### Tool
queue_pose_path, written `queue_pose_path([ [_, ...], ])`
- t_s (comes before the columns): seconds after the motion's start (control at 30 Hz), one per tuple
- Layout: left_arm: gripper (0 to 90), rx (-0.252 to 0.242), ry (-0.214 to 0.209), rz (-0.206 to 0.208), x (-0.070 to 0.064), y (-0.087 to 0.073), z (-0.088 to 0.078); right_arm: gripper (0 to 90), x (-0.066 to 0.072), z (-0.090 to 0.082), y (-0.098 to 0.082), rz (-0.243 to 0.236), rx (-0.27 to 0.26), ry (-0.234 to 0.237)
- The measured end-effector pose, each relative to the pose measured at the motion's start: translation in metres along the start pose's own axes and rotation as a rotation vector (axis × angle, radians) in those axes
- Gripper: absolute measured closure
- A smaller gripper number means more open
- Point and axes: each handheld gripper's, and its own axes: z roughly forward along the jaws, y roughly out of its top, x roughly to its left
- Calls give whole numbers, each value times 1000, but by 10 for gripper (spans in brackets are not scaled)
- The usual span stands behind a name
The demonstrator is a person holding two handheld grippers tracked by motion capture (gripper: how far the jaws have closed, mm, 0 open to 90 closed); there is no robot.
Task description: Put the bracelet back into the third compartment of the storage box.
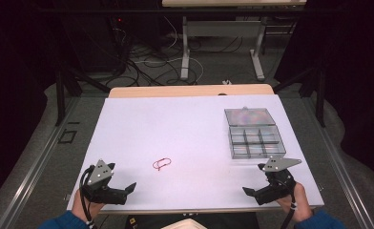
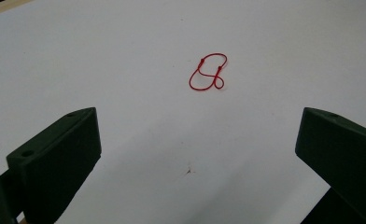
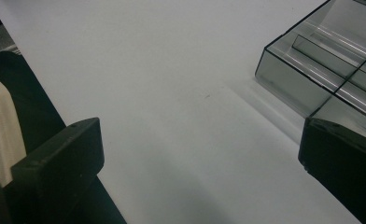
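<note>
Dim workroom around a white table (image 1: pixel 128 119)

Dark curtains (image 1: pixel 13 71) at both sides — tangled cables (image 1: pixel 142 59) on grey floor (image 1: pixel 42 143) beyond.

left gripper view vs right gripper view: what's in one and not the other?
Left gripper view: a red string loop lying flat ahead of the left tool, whose jaws stand wide apart and hold nothing.
Right gripper view: the corner of a clear compartment box beside the right tool, jaws also wide apart and free of any load.
Both: the white table surface under the jaws.
</note>
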Motion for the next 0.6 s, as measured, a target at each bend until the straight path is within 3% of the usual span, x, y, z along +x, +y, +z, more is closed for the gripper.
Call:
queue_pose_path([
  [0.23,3,-5,5,-7,0,0,0,0,2,3,5,-13,-25,-6],
  [0.6,3,-1,3,1,0,0,1,0,6,18,20,-41,-7,22],
])
